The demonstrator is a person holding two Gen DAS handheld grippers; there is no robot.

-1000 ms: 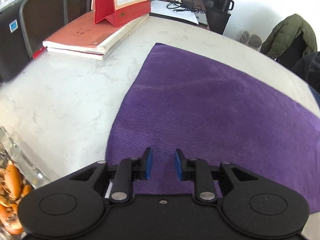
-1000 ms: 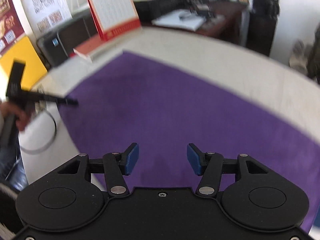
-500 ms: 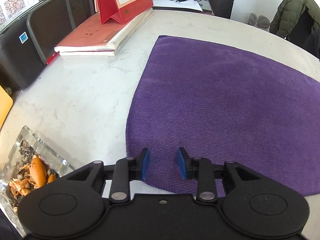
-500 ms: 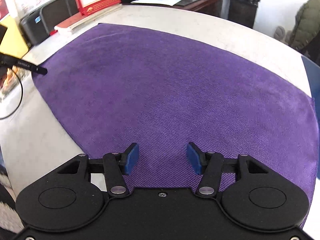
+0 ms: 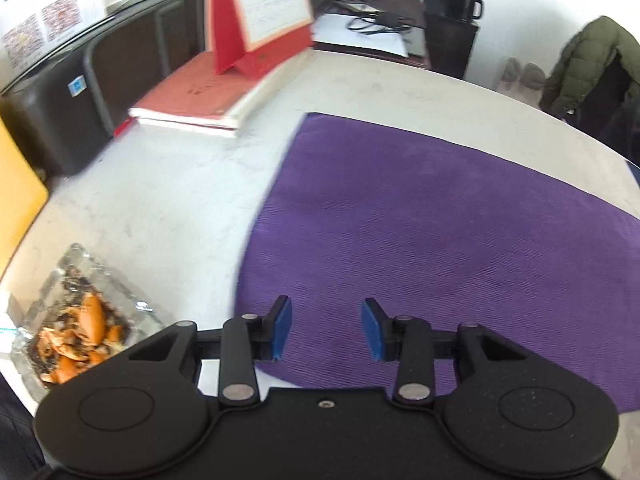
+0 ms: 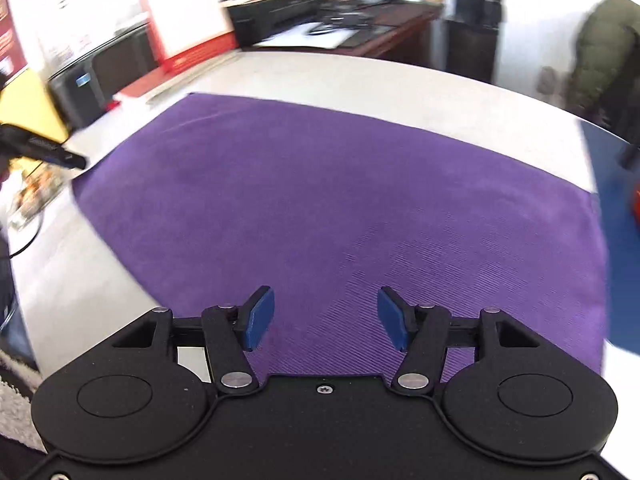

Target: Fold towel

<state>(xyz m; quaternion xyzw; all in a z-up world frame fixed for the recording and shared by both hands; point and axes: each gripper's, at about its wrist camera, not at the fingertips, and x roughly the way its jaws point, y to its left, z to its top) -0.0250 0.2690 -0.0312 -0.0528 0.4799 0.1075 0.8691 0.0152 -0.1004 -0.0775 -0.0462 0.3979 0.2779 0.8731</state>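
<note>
Blue pads of the left gripper [image 5: 326, 328] stand apart with nothing between them, having just widened, above the near left corner of the purple towel [image 5: 440, 232]. Right gripper [image 6: 326, 318] likewise gapes empty over the towel's near edge. That towel lies flat on the pale counter [image 5: 160, 200]. Left sits a glass dish [image 5: 80, 312] of orange peel; farther off, a red calendar [image 5: 260, 20].

No readable text

The desk calendar [image 5: 272, 4] shows a printed date grid, and the posters [image 5: 36, 28] on the wall carry dense print, but blur leaves every character on both too small to make out.
</note>
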